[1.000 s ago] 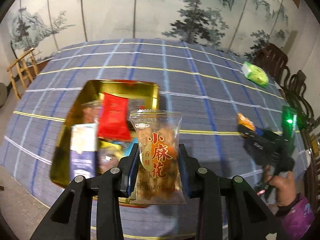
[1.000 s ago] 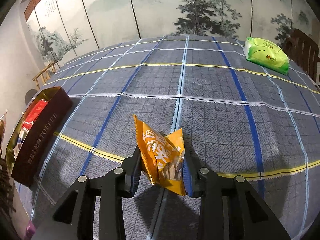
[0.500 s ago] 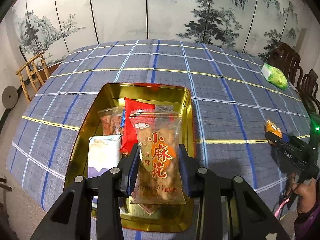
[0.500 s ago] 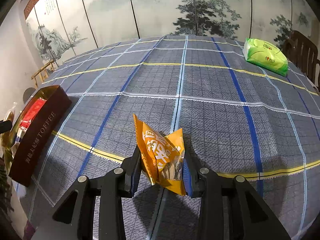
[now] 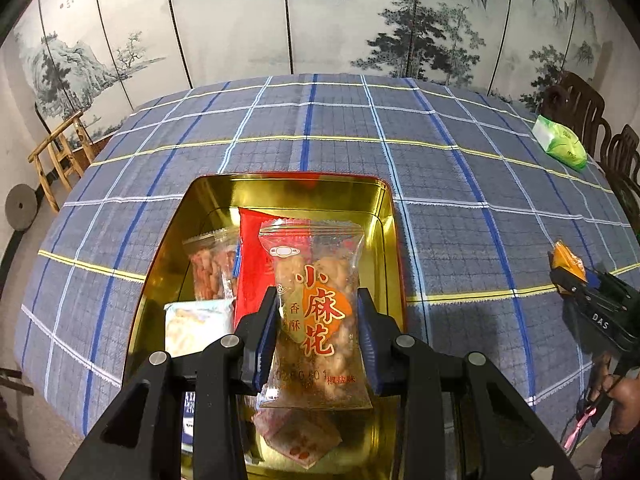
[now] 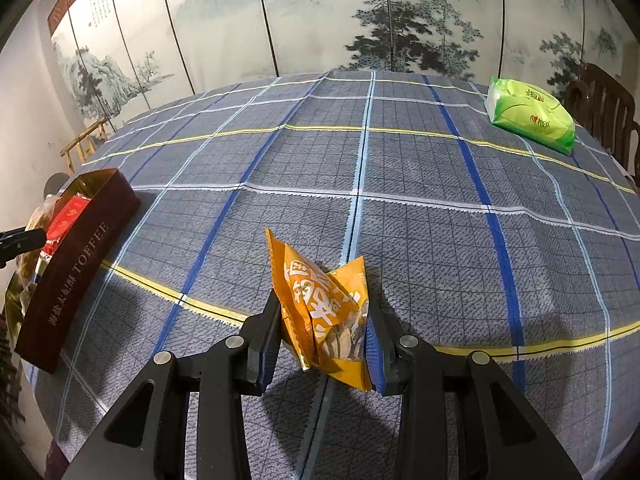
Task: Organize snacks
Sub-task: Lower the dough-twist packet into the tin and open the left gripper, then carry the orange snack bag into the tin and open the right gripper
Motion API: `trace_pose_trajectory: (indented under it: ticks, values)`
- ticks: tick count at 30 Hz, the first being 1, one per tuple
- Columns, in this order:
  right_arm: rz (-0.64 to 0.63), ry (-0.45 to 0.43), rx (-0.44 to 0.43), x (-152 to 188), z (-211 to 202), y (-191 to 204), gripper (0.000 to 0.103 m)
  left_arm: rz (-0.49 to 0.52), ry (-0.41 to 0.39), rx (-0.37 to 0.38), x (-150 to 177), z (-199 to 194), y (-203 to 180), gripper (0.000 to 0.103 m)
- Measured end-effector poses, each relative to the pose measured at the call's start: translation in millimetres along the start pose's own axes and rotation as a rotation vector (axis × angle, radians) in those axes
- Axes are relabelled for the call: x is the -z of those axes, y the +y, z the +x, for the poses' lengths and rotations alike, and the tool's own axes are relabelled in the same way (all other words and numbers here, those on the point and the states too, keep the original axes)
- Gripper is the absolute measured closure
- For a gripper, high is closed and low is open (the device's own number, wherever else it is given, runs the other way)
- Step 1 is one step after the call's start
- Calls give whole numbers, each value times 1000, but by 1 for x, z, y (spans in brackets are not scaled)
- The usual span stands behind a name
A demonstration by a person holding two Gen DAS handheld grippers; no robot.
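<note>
Both grippers loaded, one packet over the tin!
The left gripper (image 5: 316,332) clamps a clear snack packet (image 5: 318,312) above the gold tin (image 5: 384,216), among the packets inside; the right gripper (image 6: 322,336) pinches an orange packet (image 6: 320,312) over the checked tablecloth (image 6: 420,168), well apart from the tin.

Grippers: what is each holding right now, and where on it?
Left gripper clamps the clear packet by its sides; right gripper clamps the orange packet by its lower sides.

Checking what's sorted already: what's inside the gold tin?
Inside the gold tin: a red packet, a clear pink-snack bag, a white packet, a small pink wrapper. The held clear bag hides the rest.
</note>
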State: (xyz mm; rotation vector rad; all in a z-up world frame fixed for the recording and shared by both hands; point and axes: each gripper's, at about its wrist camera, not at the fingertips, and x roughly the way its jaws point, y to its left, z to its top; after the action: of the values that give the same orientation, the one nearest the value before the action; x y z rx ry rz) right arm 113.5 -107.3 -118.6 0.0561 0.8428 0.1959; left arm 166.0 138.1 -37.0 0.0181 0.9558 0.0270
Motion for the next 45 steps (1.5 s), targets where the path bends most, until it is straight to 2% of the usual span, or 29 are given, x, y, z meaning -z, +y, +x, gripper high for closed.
trace_pose_trajectory:
  ticks: [9, 25, 28, 38, 45]
  values:
    - [-2, 0, 2, 0, 0, -1, 66, -1, 15, -1, -6, 11, 2, 70]
    - [-3, 1, 4, 0, 0, 1, 66, -1, -4, -31, -9, 8, 2, 69]
    - [-4, 1, 4, 0, 0, 1, 66, 0, -16, -58, -5, 1, 3, 55]
    - [-23, 1, 21, 1, -2, 2, 65, -19, -61, -91, 13, -36, 8, 40]
    - [12, 13, -12, 11, -12, 8, 65, -52, -66, -110, 30, -55, 18, 30]
